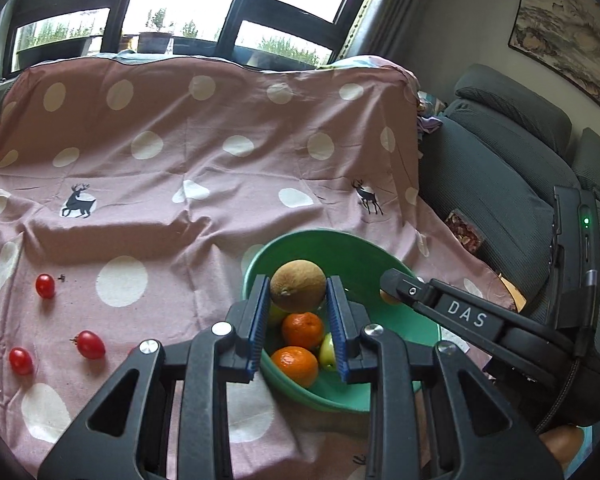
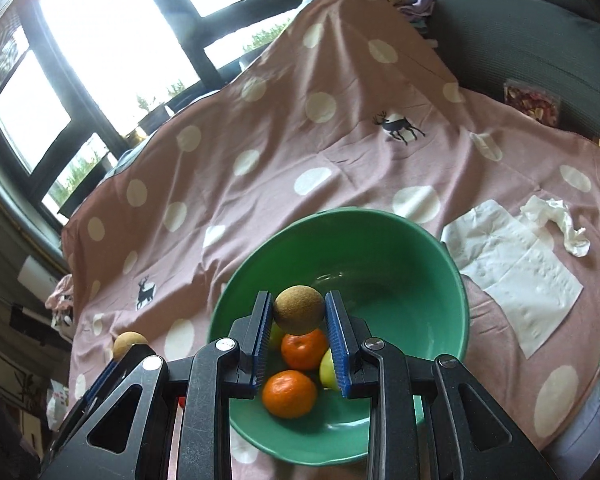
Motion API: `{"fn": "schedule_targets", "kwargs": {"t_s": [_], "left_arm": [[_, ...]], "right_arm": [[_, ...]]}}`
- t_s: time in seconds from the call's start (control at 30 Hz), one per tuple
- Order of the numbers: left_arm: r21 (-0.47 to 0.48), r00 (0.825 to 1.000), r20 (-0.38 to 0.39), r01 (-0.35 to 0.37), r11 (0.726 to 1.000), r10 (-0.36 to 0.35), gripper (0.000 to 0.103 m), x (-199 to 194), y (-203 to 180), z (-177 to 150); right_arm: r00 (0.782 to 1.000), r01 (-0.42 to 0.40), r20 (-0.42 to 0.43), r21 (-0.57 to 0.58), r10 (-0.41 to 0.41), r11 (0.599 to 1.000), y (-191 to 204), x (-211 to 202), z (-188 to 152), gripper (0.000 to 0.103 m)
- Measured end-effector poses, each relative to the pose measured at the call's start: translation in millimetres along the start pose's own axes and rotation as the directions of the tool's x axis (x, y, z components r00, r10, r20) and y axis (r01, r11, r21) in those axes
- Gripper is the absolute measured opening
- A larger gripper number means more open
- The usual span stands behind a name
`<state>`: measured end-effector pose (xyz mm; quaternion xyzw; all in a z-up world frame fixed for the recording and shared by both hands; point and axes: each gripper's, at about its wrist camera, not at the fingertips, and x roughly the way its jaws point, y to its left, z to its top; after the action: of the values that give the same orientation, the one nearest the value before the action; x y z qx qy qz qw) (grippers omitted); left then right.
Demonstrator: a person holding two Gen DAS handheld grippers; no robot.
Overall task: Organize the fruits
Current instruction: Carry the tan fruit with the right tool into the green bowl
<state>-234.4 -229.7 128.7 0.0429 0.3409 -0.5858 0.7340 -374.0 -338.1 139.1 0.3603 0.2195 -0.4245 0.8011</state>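
Green bowl (image 2: 400,256) is sitting center-bottom of the right wrist frame, on the pink cloth (image 2: 260,168). Both grippers are carrying brown kiwis: right gripper (image 2: 299,312) is clamping one (image 2: 299,309) directly over the bowl's oranges (image 2: 289,394); left gripper (image 1: 298,294) is clamping another (image 1: 298,290) above the near rim (right looks nearer release). Cherry tomatoes (image 1: 90,345) are lying lower left.

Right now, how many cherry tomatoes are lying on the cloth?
3: far tomato, middle tomato, near-left tomato, all on the pink cloth left of the green bowl. A red sliver behind the left gripper may be a fourth.
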Motion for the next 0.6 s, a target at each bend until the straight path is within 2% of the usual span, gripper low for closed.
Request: {"fn": "schedule_targets", "kwargs": {"t_s": [0.3, 0.6], "left_arm": [[0.031, 0.994, -0.087, 0.067, 0.997, -0.064, 0.028, 29, -17, -7], [0.025, 0.984, -0.15, 0.101, 0.995, -0.096, 0.028, 44, -20, -13]], "right_arm": [[0.999, 0.031, -0.031, 0.042, -0.029, 0.999, -19, 7, 1, 0.03], [0.997, 0.052, -0.067, 0.055, -0.048, 0.997, -28, 17, 1, 0.03]]}}
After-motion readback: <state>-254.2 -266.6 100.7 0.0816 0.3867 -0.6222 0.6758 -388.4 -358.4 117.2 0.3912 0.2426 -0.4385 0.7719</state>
